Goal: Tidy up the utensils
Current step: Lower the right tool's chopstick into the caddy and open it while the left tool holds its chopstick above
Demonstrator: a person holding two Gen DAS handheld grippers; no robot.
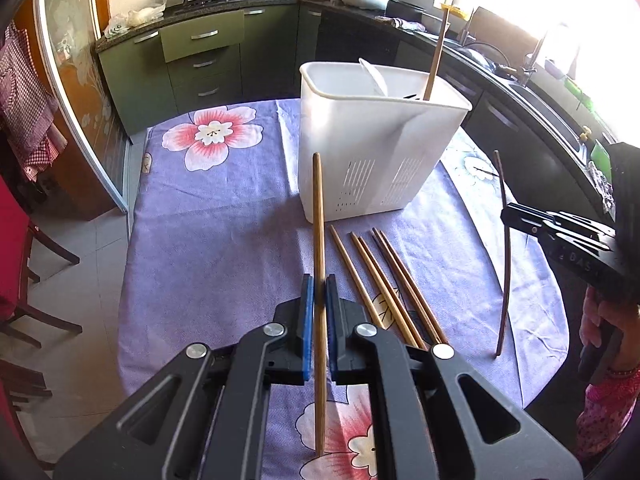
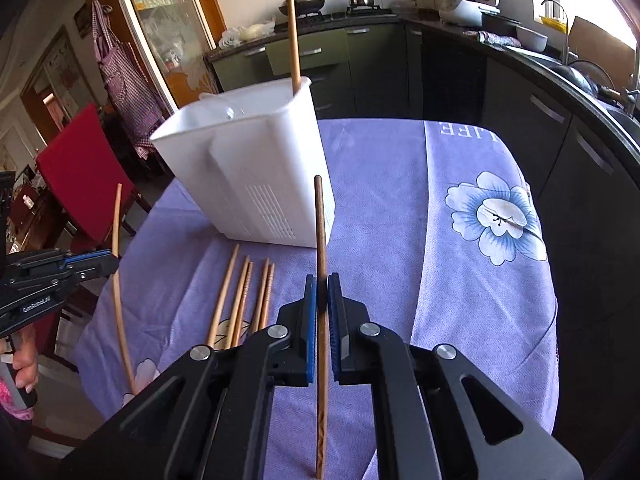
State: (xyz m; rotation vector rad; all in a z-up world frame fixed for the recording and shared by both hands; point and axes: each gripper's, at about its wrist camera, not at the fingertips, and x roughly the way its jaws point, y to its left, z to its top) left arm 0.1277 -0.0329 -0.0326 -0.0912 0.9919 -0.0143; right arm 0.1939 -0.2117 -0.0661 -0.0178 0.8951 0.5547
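My left gripper (image 1: 319, 294) is shut on a light wooden chopstick (image 1: 318, 216), held upright above the table. My right gripper (image 2: 322, 294) is shut on a darker brown chopstick (image 2: 319, 232), also upright; it shows in the left wrist view (image 1: 505, 248) at the right. The left gripper and its chopstick (image 2: 117, 280) show at the left of the right wrist view. A white plastic utensil holder (image 1: 372, 140) (image 2: 256, 168) stands ahead, holding one chopstick (image 1: 437, 50) and a white spoon (image 1: 374, 76). Several chopsticks (image 1: 384, 280) (image 2: 244, 296) lie on the cloth before it.
The table has a purple flowered cloth (image 1: 224, 216) (image 2: 420, 216). A red chair (image 2: 86, 172) stands beside the table. Dark kitchen cabinets (image 1: 208, 56) and a counter with a sink (image 1: 532, 92) run behind and to the right.
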